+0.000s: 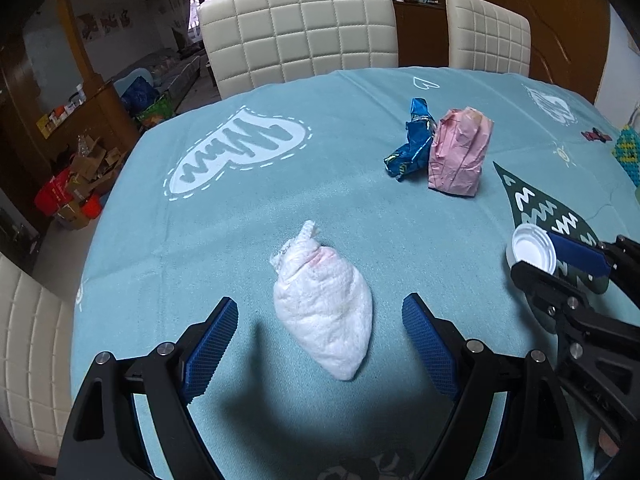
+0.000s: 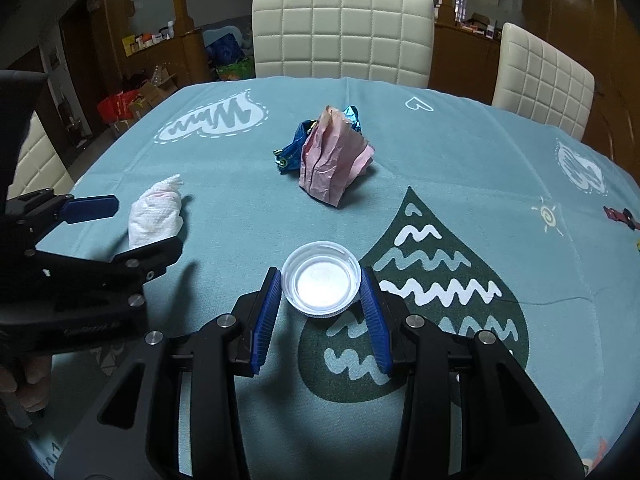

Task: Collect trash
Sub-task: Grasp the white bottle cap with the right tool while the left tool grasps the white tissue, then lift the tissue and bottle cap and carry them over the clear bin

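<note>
My left gripper hangs low over the teal tablecloth with its blue pads spread wide, and the crumpled white tissue lies on the cloth between them, touching neither pad. Farther back and to the right, a crushed blue foil wrapper leans against a wrinkled pink paper bag, both near the table's middle, well apart from the tissue. To the right, my right gripper is closed on a white plastic lid, open side up, a pad pressing each side of its rim. Two cream quilted chairs stand at the far edge
</note>
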A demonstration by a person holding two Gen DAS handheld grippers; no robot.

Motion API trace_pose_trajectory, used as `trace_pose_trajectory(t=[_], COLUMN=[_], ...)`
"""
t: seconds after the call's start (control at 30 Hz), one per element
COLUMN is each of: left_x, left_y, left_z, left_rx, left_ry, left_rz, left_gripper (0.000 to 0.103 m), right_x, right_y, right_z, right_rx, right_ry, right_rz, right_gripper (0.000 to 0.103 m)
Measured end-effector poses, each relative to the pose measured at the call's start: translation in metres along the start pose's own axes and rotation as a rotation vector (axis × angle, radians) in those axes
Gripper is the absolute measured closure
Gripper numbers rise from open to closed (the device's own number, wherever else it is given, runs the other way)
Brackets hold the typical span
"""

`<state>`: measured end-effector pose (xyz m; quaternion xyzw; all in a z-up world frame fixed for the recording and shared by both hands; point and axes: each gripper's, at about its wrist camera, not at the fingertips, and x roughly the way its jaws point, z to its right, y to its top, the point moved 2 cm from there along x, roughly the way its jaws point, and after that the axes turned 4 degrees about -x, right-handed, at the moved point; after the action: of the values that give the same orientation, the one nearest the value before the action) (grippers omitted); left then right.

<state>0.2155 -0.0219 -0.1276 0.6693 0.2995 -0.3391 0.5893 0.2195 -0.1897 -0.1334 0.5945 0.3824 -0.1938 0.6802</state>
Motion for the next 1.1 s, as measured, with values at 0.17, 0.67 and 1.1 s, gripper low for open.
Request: trace_pose_trajectory(t=[0.17,0.67,1.1], left_x=[0.003,-0.069,-0.110], left_y=[-0.004,-0.038,-0.076], left_z=[-0.004,-0.034,-0.077], left_rx=[-0.019,-0.011,-0.077], left_ry=[-0.037,0.000,0.014], left_rz=[-0.039,0.062,0.099], left_gripper=[0.086,0.086,0.086], right_x=[0.000,-0.032,-0.070], right_y=[0.000,-0.005,-0.013], right_z=[-0.008,-0.060,-0.108], right_rx=[-0.010,-0.070,-0.133], right_ry=[0.020,0.094,0.095], right_rz=[0.003,0.008,0.023], right_gripper=[0.060,0.060,0.060])
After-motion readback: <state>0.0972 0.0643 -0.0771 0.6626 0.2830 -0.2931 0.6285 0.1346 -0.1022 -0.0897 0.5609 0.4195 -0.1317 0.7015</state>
